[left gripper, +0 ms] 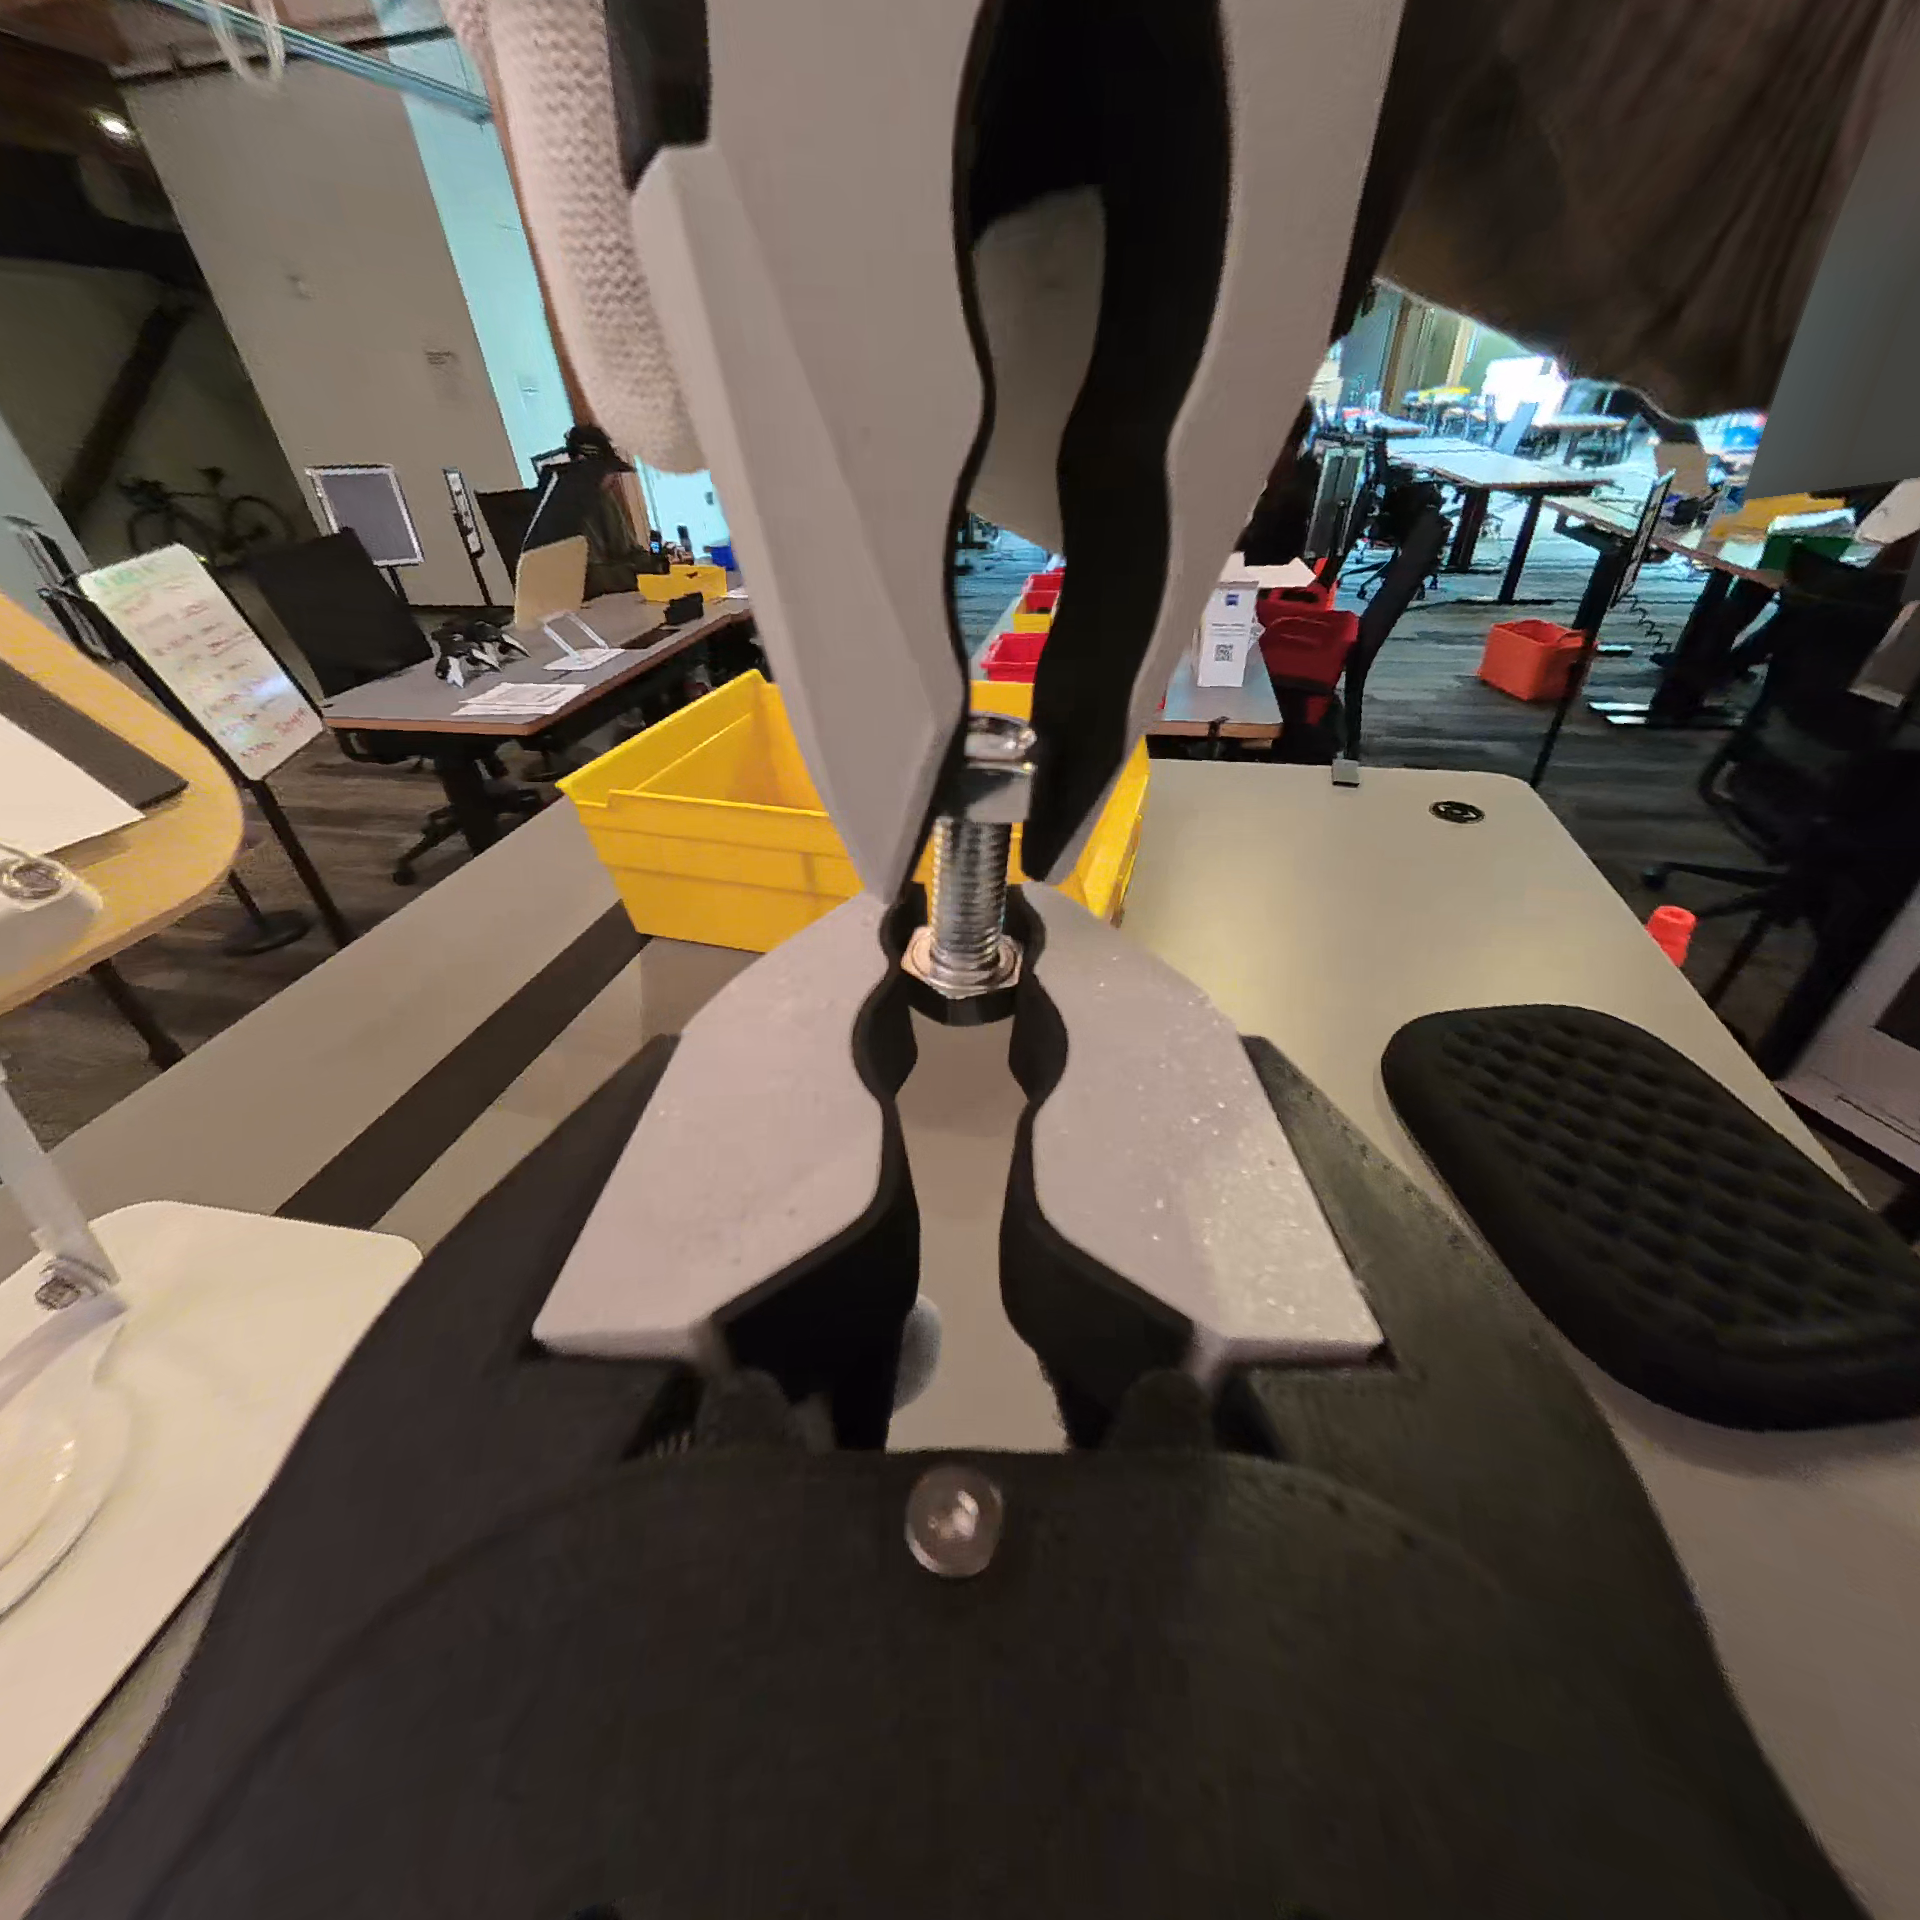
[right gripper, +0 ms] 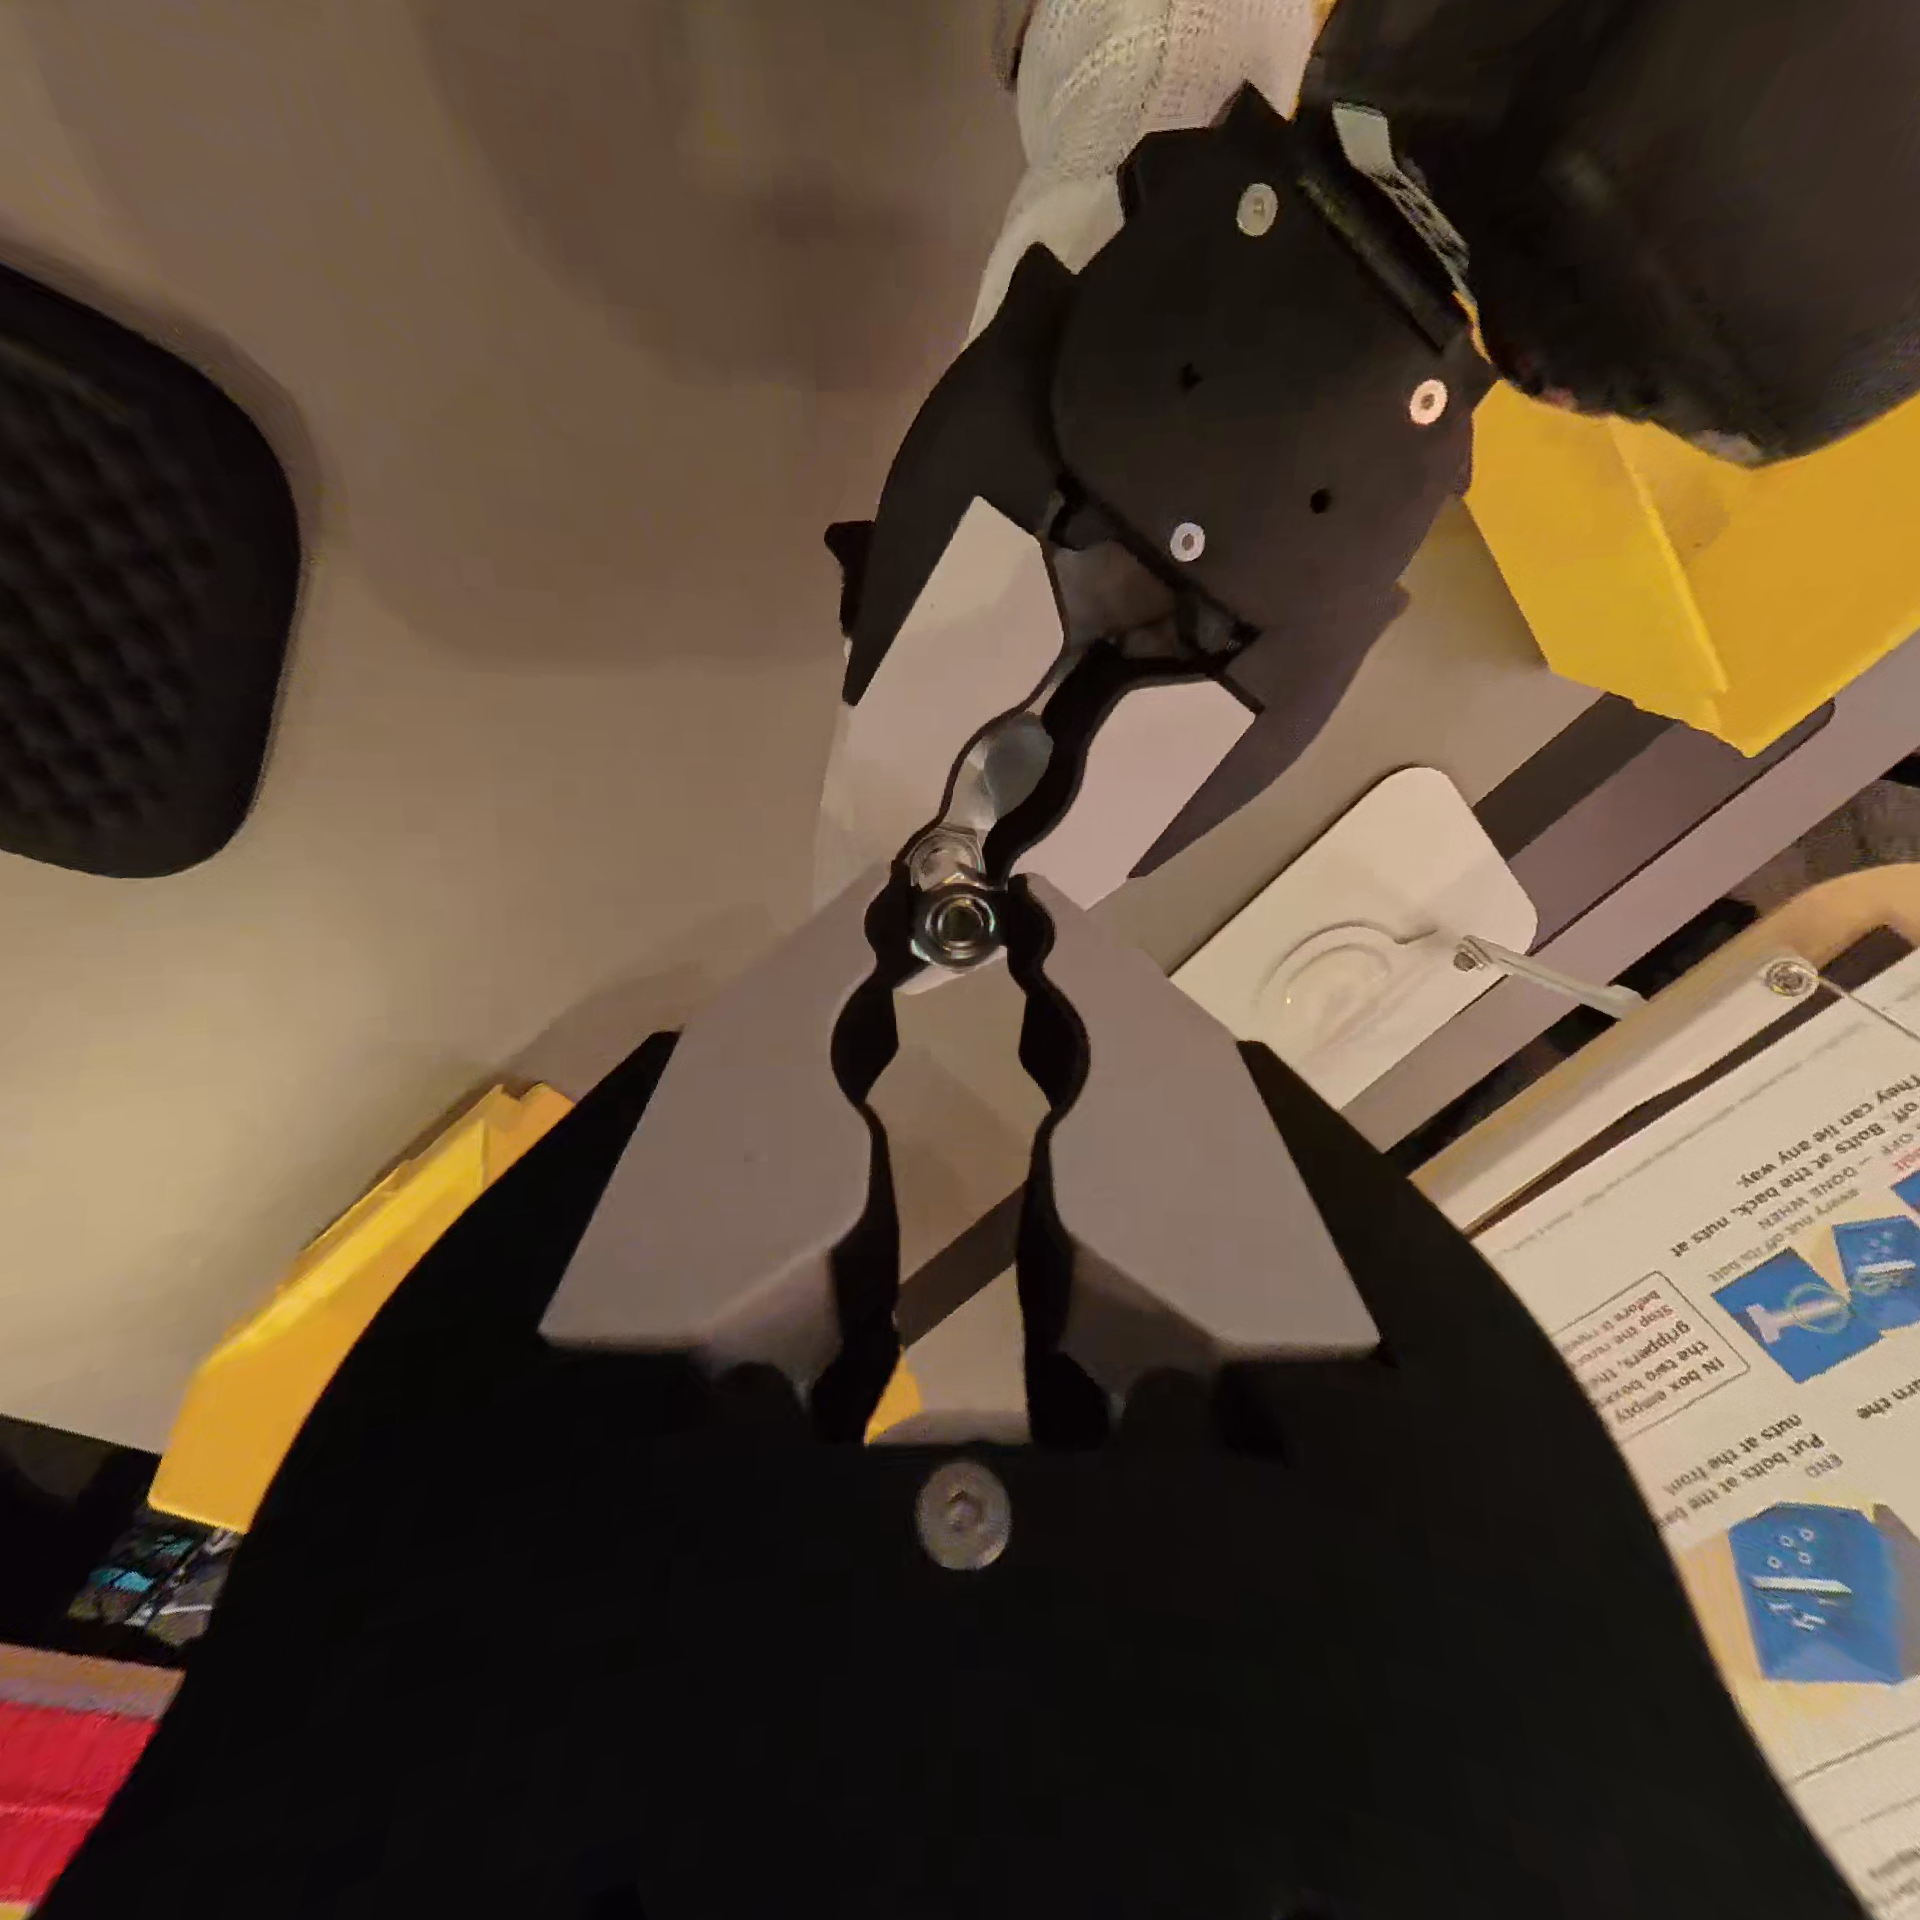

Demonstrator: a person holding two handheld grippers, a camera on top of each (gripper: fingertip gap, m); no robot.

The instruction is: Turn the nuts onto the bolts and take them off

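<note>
Both tools are closed down on one small assembly held in the air above the grey worktop [left gripper: 1299, 883]. Seen from the left wrist, the left tool [left gripper: 961, 940] pinches a nut [left gripper: 961, 961] at the lower end of a bolt [left gripper: 971, 862], its tips nearly together around it. From above, the right tool [left gripper: 971, 831] grips near the bolt's head, where a second nut [left gripper: 992, 798] sits just under the domed cap; whether it clamps the head or that nut I cannot tell. From the right wrist, looking along the bolt's axis, the right tool [right gripper: 951, 914] closes round the bolt's end, with the left tool [right gripper: 997, 821] meeting it from the far side.

Bolt and nut are steel: small, rigid, light, smooth and rather slippery, so a loose pinch would probably let them spin or drop. The nut's flat sides and the bolt head give the surest hold; the threads do not. A yellow bin [left gripper: 727, 821] stands behind, and a black pad [left gripper: 1662, 1195] lies to the right.
</note>
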